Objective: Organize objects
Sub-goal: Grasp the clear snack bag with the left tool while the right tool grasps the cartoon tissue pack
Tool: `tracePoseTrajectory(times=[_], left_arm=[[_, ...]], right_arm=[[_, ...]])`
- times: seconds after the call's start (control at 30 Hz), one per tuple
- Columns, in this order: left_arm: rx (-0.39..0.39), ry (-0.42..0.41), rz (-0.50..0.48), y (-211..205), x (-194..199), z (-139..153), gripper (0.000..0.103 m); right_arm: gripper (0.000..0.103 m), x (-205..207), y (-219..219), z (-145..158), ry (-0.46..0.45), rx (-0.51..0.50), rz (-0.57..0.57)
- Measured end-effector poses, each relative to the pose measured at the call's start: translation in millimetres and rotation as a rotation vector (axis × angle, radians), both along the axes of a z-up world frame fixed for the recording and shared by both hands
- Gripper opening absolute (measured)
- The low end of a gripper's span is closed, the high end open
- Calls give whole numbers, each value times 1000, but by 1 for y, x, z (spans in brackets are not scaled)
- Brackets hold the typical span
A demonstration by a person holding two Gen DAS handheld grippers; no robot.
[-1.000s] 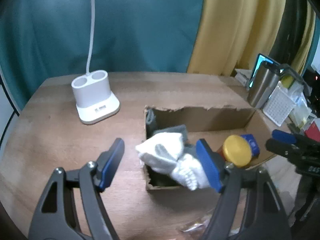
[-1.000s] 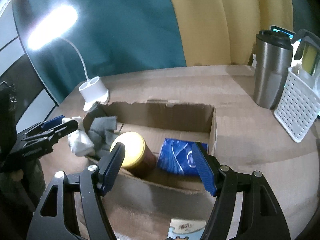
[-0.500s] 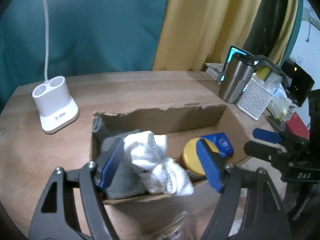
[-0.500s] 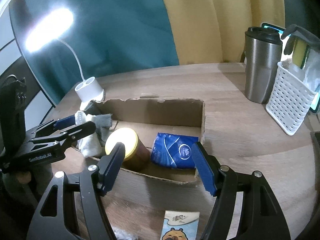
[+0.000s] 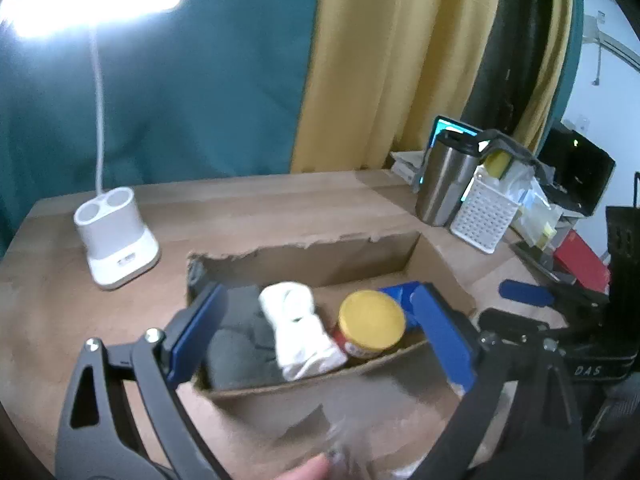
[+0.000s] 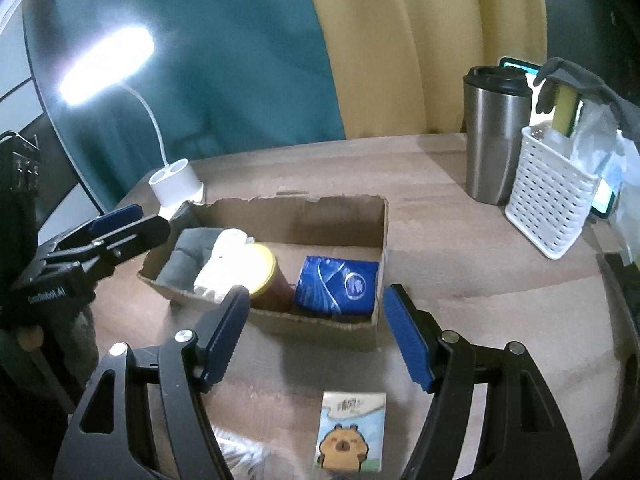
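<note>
An open cardboard box sits on the wooden table. Inside lie grey socks, a white sock bundle, a yellow-lidded jar and a blue tissue pack. My left gripper is open and empty, held above the box's near side. My right gripper is open and empty, just in front of the box. A small tissue pack with a cartoon animal lies on the table below the right gripper.
A white desk lamp base stands left of the box. A steel tumbler and a white perforated basket stand at the right. Clutter fills the far right edge. A crinkly clear wrapper lies at the near edge.
The white sock bundle left my left gripper and now lies in the box beside the jar. Both grippers pulled back and up from the box.
</note>
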State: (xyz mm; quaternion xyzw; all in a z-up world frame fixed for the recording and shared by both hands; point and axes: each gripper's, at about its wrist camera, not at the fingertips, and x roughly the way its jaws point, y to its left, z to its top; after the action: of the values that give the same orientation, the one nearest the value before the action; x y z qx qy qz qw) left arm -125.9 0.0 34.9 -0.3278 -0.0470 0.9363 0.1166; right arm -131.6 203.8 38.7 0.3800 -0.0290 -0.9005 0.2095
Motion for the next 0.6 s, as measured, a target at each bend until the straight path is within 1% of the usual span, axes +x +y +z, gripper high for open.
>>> tracePoseTrajectory(times=[0.3,0.47,0.6], left_arm=[[-31,-35,34,-2,41,-14,96],[-36,-82,62,1,55,-32,96],[-25,-117,64,3,61,-45,96]], right_arm=[[73,29,5,-12,-21,34,-15],[74,42,6,-23,-38,59,-11],[74,46,7,-31,-46,81,-9]])
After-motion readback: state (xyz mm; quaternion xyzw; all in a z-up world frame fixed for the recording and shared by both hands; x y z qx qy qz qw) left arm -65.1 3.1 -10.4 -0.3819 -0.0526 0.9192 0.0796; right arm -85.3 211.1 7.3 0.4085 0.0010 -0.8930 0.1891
